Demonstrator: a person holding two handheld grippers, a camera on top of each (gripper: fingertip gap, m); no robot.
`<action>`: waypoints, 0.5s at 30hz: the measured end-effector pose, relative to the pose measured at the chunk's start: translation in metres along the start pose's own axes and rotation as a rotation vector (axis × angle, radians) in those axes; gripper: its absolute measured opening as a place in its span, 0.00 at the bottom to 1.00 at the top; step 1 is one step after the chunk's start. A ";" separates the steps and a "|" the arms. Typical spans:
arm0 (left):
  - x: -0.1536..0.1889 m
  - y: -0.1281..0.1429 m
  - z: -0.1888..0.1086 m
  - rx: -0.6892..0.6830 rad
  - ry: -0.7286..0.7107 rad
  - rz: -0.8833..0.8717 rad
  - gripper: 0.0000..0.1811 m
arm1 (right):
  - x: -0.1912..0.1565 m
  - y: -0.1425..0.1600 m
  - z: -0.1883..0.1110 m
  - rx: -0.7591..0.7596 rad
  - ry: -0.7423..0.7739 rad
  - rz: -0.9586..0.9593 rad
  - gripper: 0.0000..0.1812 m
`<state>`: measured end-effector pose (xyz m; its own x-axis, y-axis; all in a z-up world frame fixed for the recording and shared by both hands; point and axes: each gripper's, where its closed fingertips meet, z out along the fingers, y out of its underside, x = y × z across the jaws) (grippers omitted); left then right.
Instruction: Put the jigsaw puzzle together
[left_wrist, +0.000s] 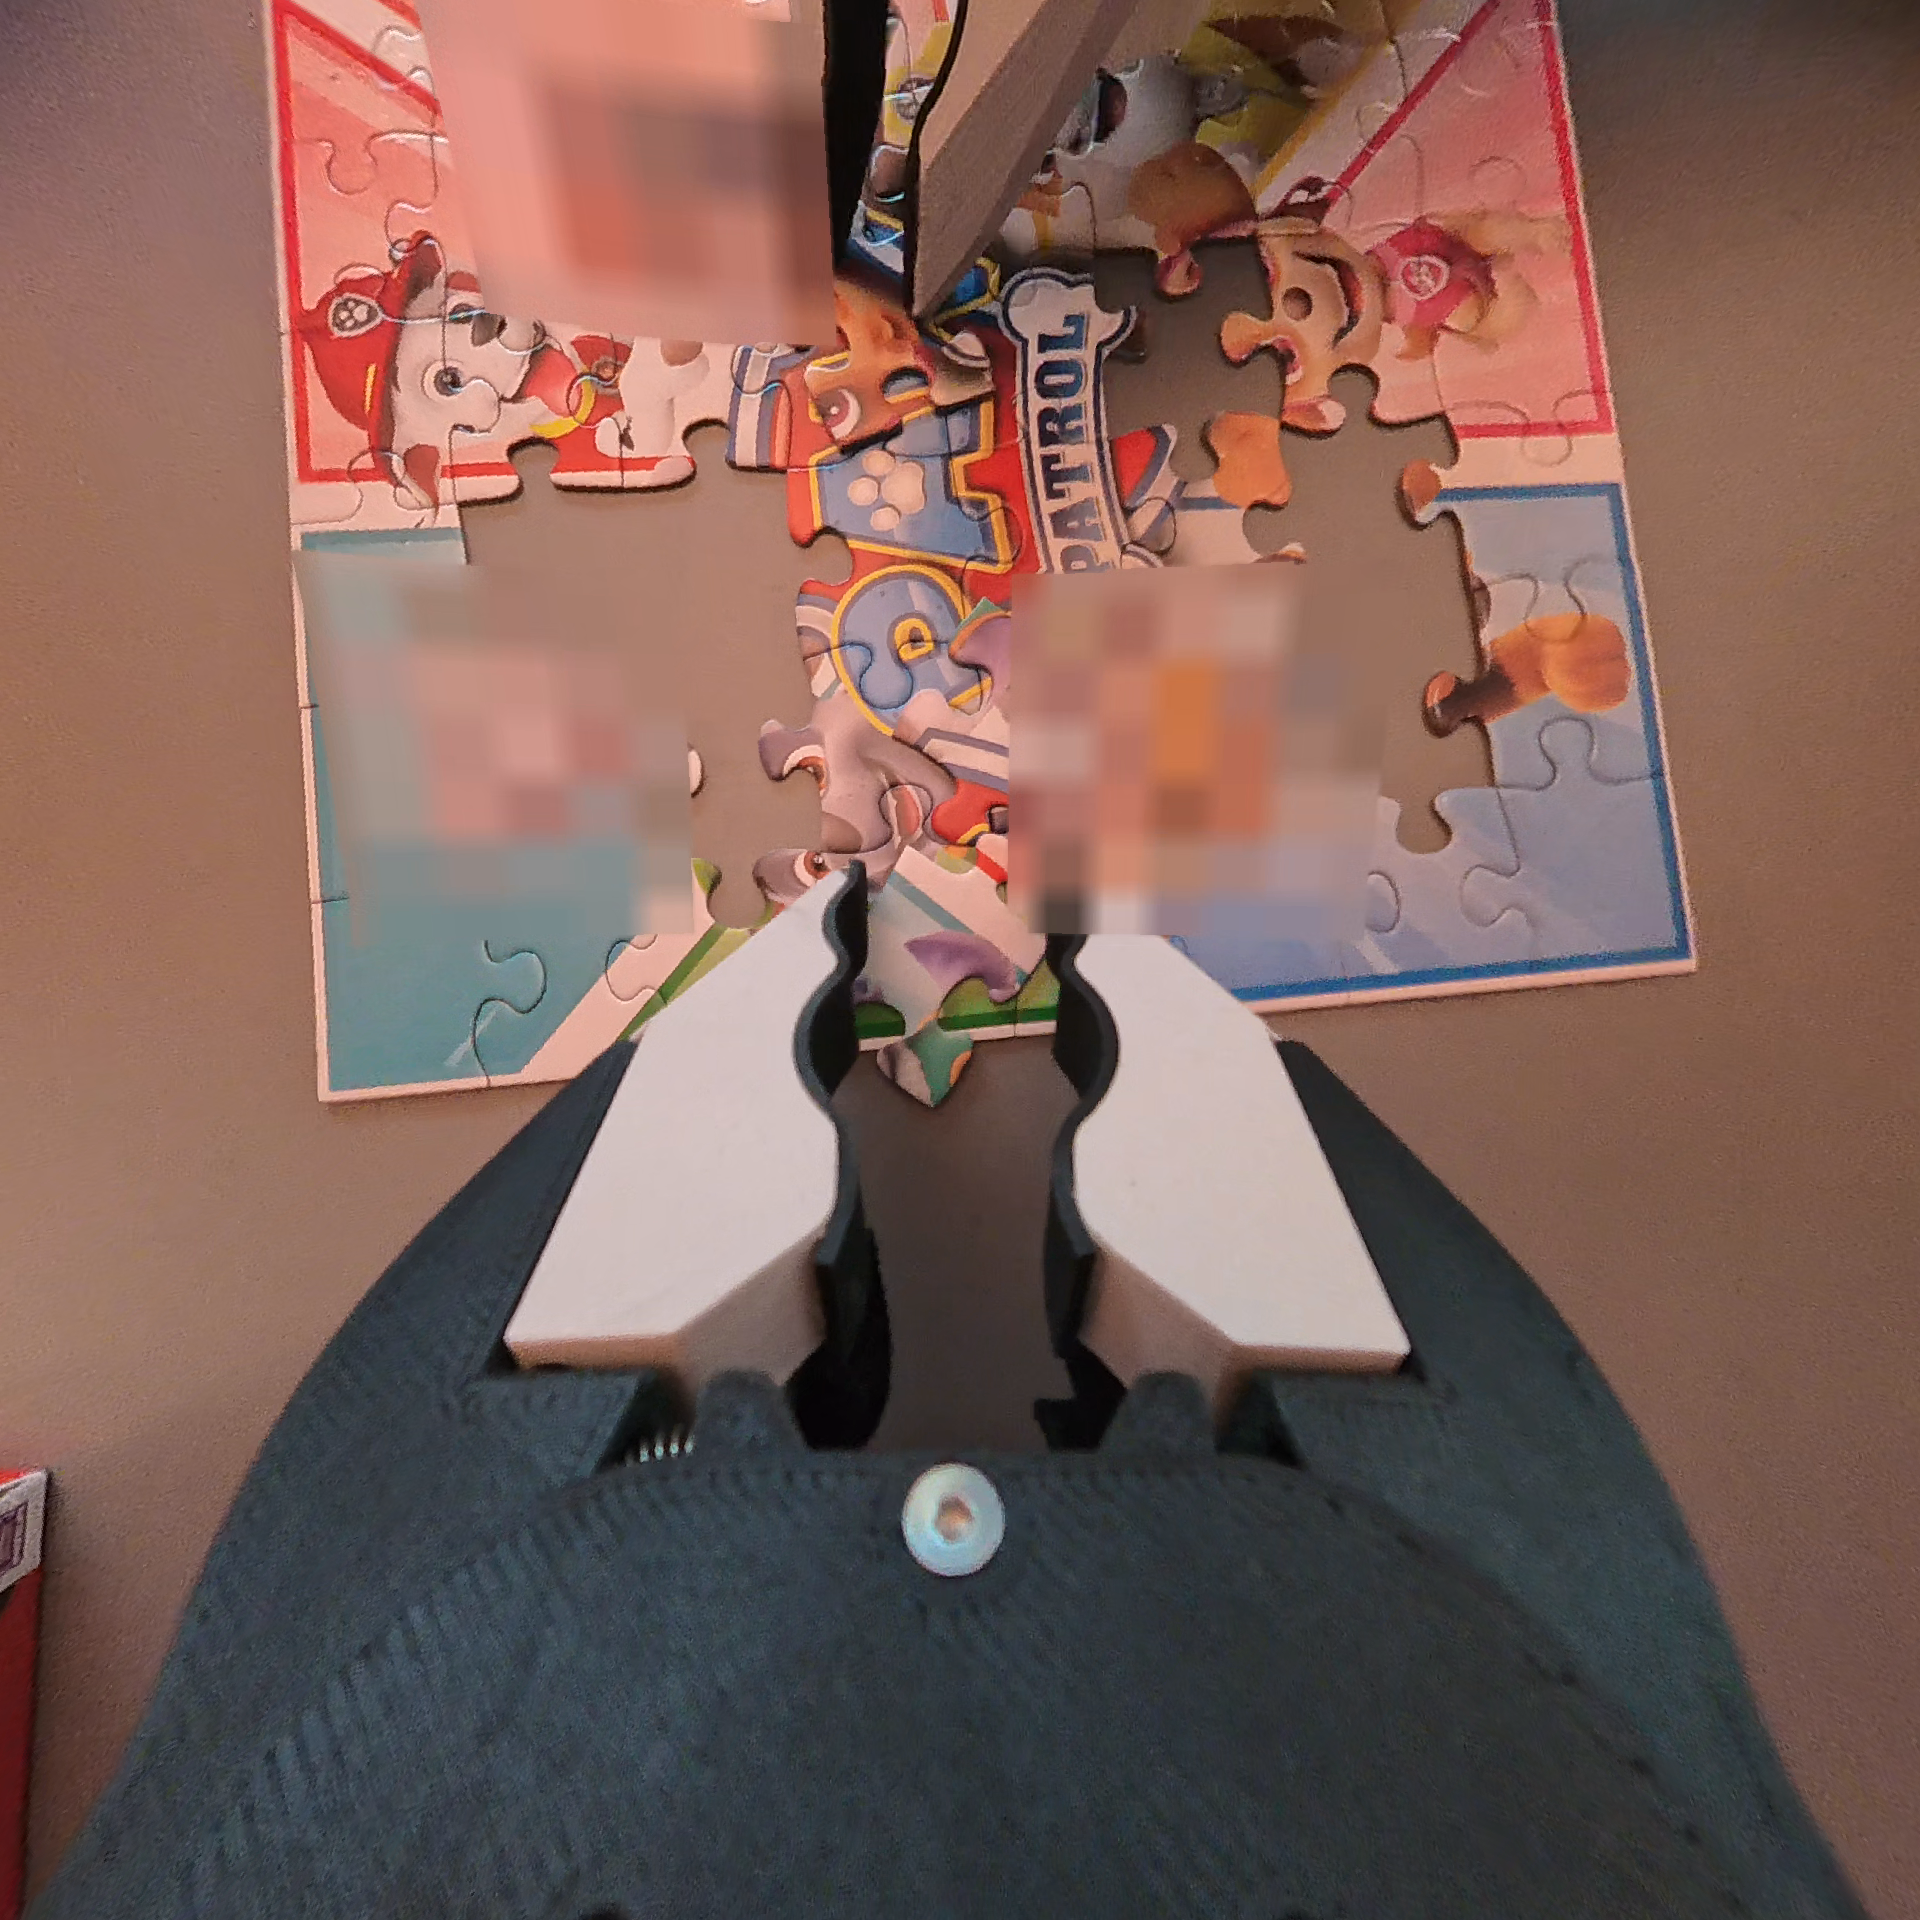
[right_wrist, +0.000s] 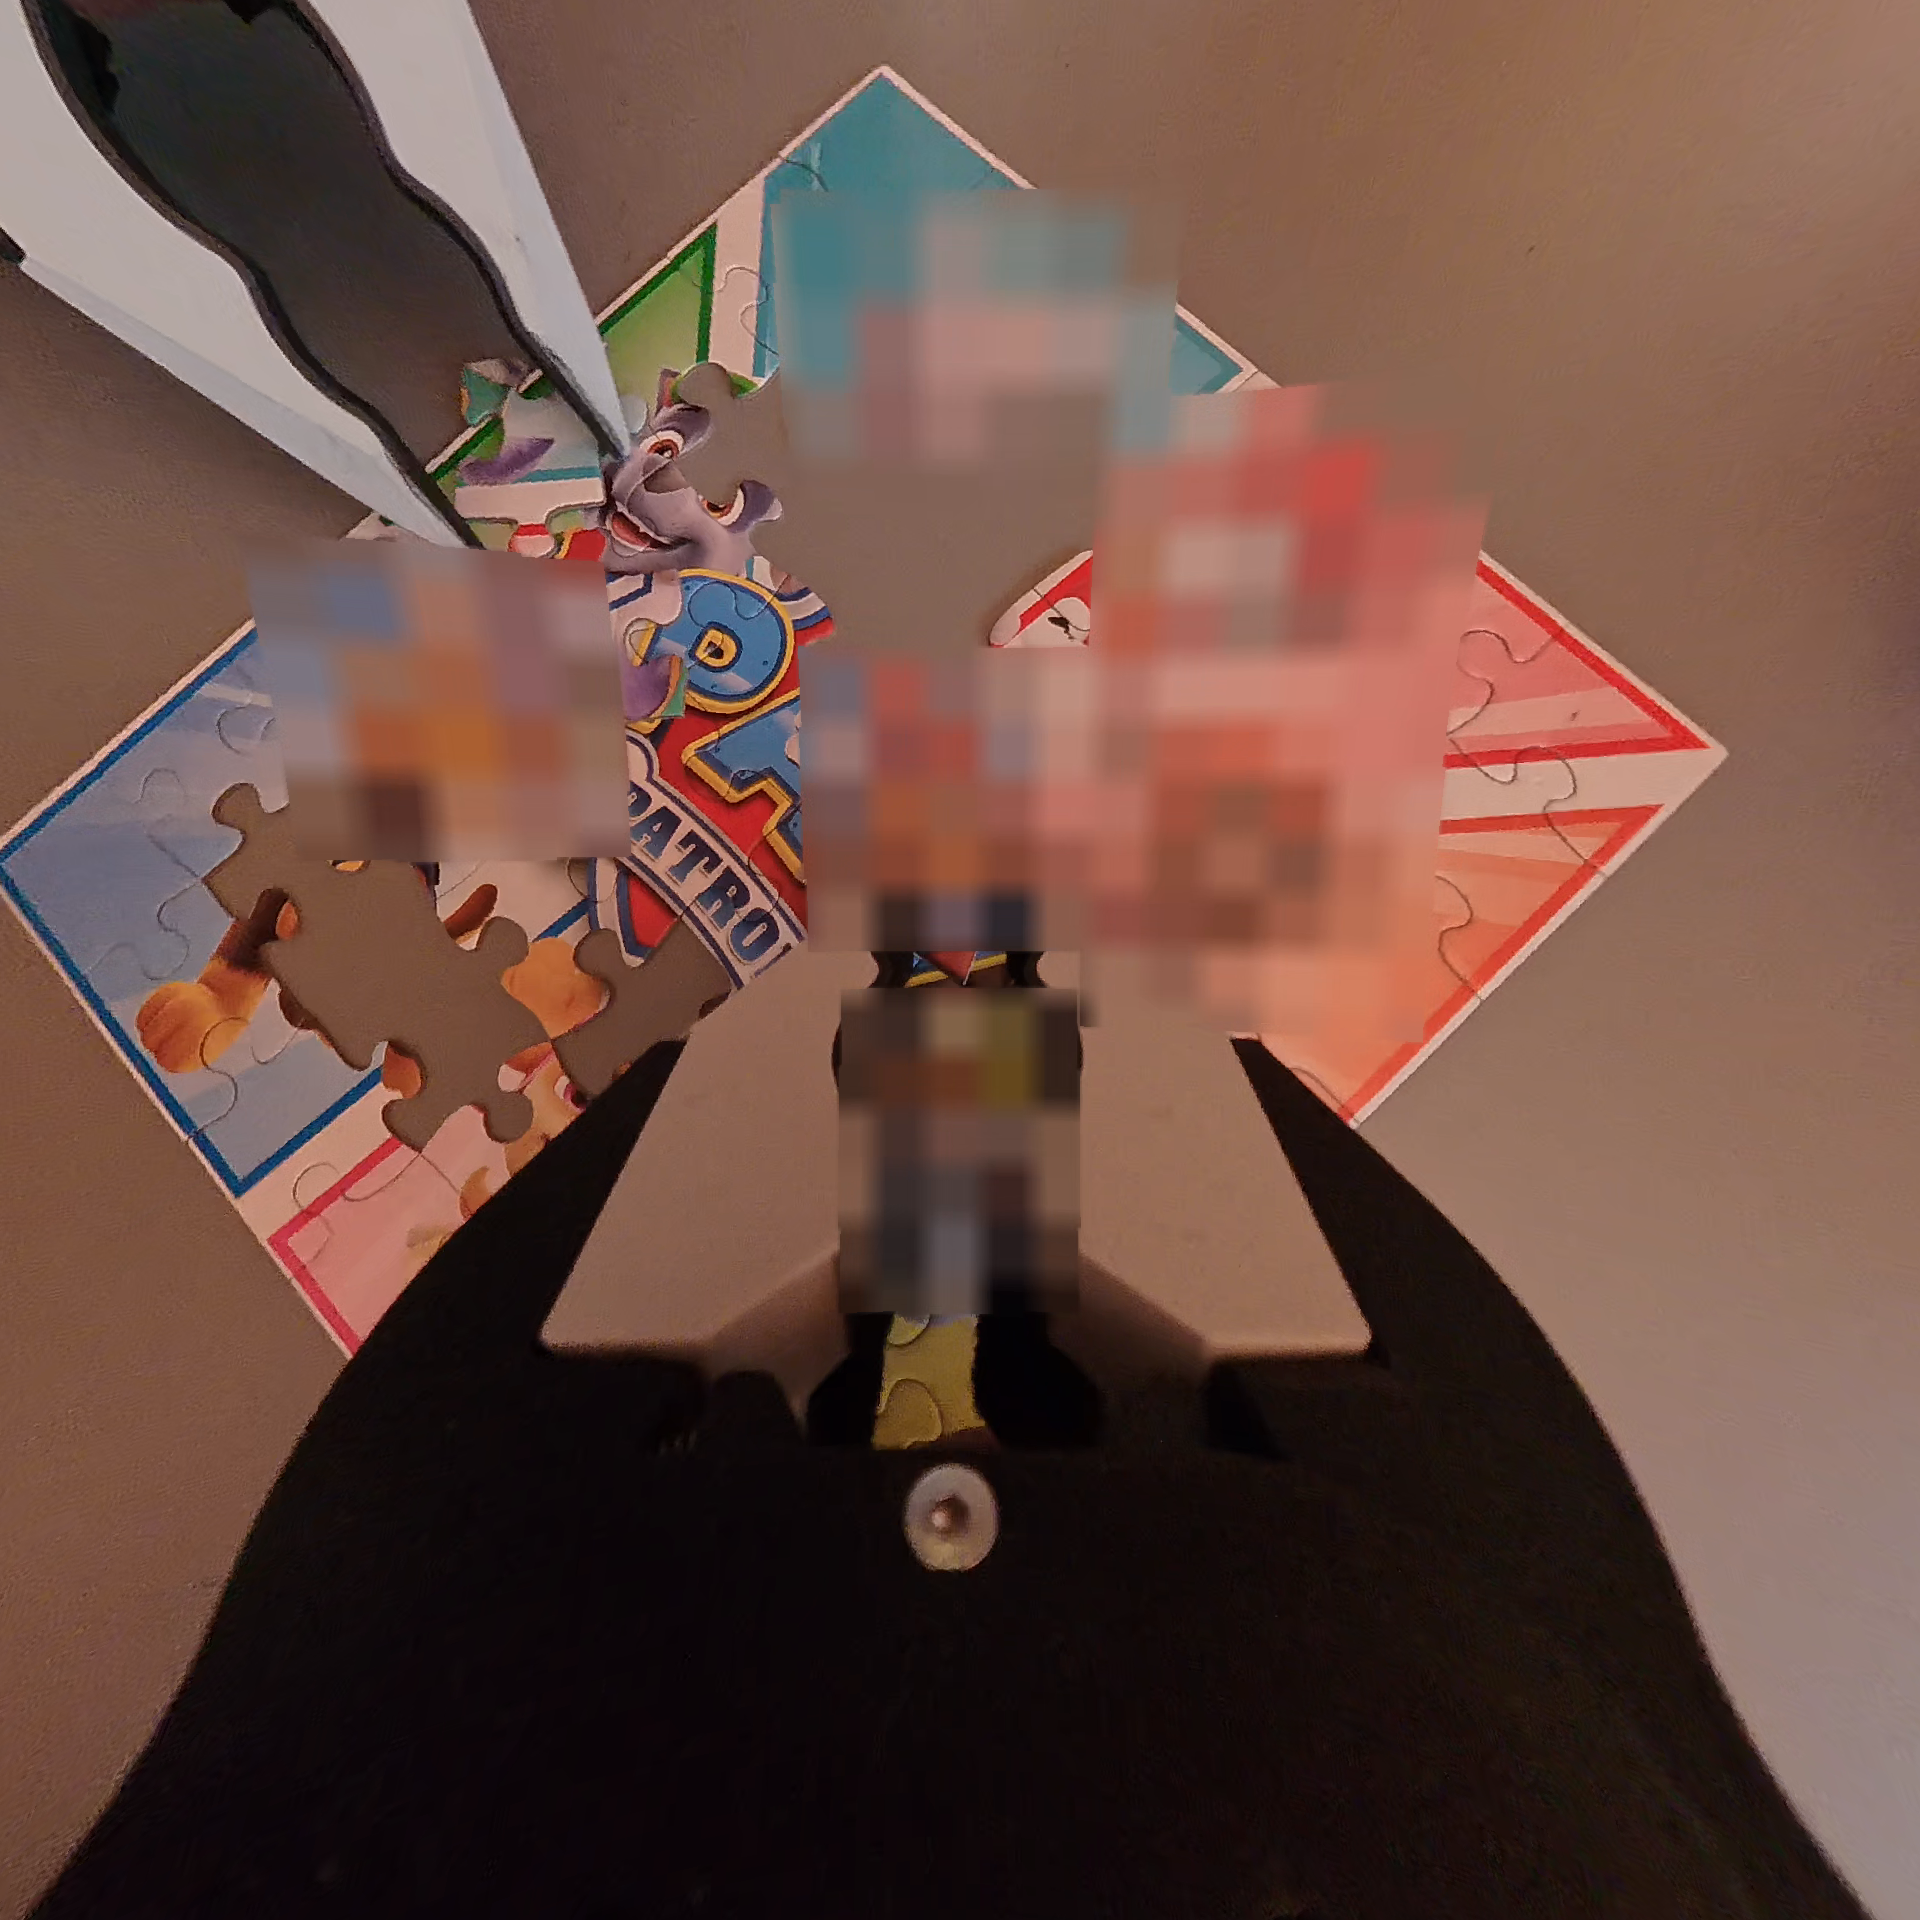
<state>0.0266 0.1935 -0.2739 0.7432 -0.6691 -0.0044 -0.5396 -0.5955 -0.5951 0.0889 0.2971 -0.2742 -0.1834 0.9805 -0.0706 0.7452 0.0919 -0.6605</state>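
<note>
Colourful puzzle (left_wrist: 1538, 831) under open left tool (left_wrist: 956, 935)

The jigsaw puzzle (left_wrist: 1538, 831) is showing lettering near its middle: a white, bone-shaped banner (left_wrist: 1070, 416) is carrying a row of blue capitals, which are also showing in the right wrist view (right_wrist: 717, 894). Beside it, a red shield (left_wrist: 894, 488) is bearing large blue letters edged in yellow and a white paw-print sign. On the table (left_wrist: 156, 1143), off the puzzle's near left corner, a red box (left_wrist: 19, 1558) is showing print too cropped to read.
</note>
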 end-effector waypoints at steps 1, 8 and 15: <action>0.001 -0.001 0.001 -0.001 0.001 0.002 0.19 | -0.002 0.001 -0.001 -0.001 -0.001 -0.003 0.08; 0.016 -0.008 0.004 -0.012 0.025 0.039 0.26 | -0.015 0.006 -0.015 0.070 0.009 0.030 0.08; 0.017 -0.007 0.007 -0.022 0.020 0.048 0.27 | -0.020 0.020 -0.045 0.091 0.131 0.027 0.08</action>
<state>0.0453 0.1894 -0.2753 0.7086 -0.7054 -0.0162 -0.5827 -0.5722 -0.5771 0.1359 0.2867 -0.2523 -0.0748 0.9972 0.0048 0.6868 0.0550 -0.7248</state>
